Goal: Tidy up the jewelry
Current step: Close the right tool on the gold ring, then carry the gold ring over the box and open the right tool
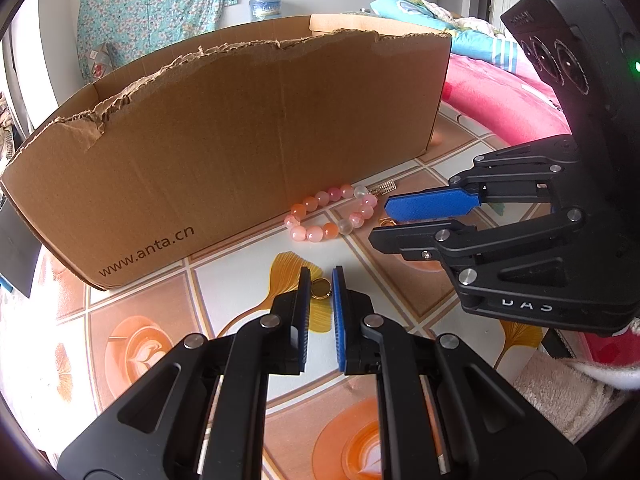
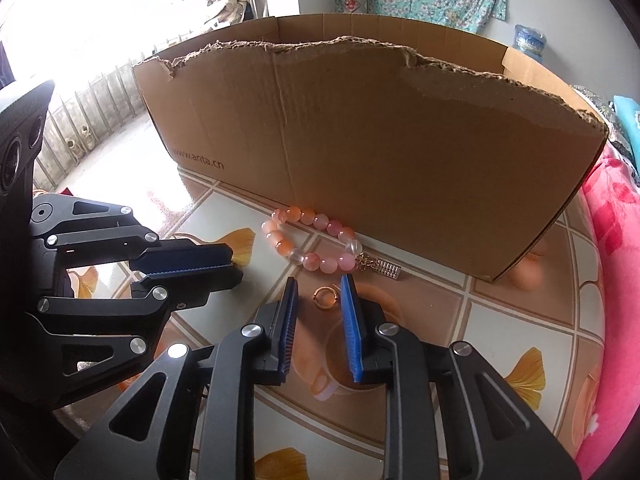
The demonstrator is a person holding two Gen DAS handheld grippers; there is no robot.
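Observation:
My left gripper (image 1: 322, 276) holds a small gold ring (image 1: 322, 289) at its tips, blue pads against the ring's sides, just above the patterned table (image 1: 248, 252). A second gold ring (image 2: 325, 297) lies flat on the table between the fingers of my right gripper (image 2: 319, 280), which stands open with neither pad touching it. A pink and orange bead bracelet (image 2: 316, 240) with a gold charm (image 2: 386, 270) lies just beyond, against the cardboard box (image 2: 380, 140). The left gripper (image 2: 234, 264) comes in from the left of the right wrist view, and the right gripper (image 1: 378, 220) from the right of the left wrist view.
The torn-edged cardboard box (image 1: 240, 140) stands tall right behind the jewelry and blocks the far side. A pink blanket (image 2: 616, 240) lies along the table's right edge. The two grippers are close together, tips a short way apart.

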